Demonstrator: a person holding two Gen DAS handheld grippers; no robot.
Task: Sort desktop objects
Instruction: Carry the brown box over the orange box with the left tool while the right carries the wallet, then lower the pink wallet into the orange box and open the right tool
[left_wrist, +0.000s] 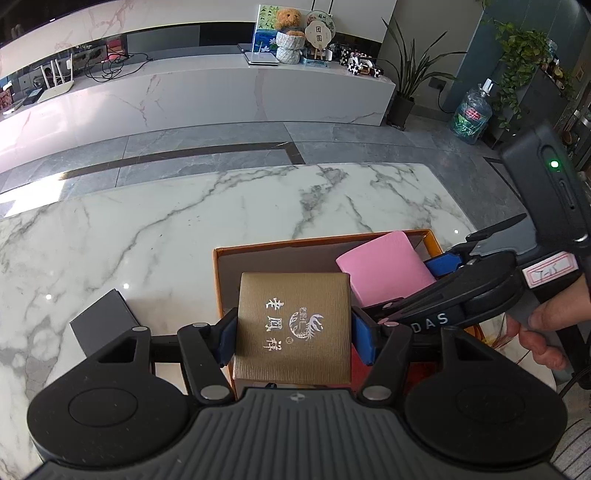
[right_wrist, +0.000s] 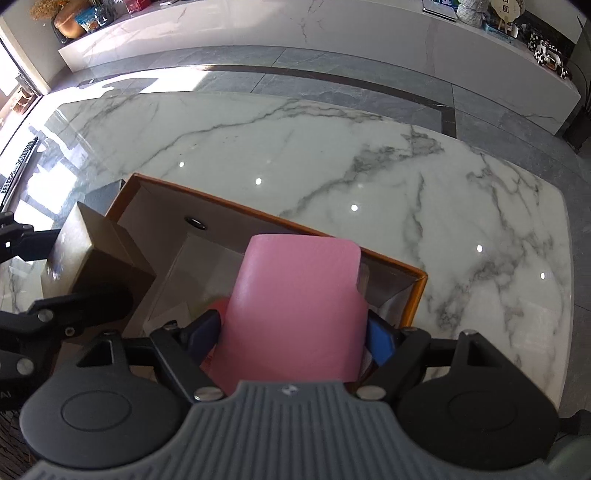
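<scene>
A: While the left gripper (left_wrist: 293, 338) hangs over the near left corner of the orange-rimmed box (left_wrist: 221, 280), what sits between its blue pads?

B: A gold box (left_wrist: 293, 328) with silver lettering, pressed on both sides.

A: And the right gripper (right_wrist: 295, 332)?

B: It clamps a pink case (right_wrist: 295, 310) above the box's right half, jaws wide around it.

A: Where is the box?

B: Near the desk's (left_wrist: 147, 236) front edge; a dark grey block (left_wrist: 101, 321) lies just left of it.
</scene>
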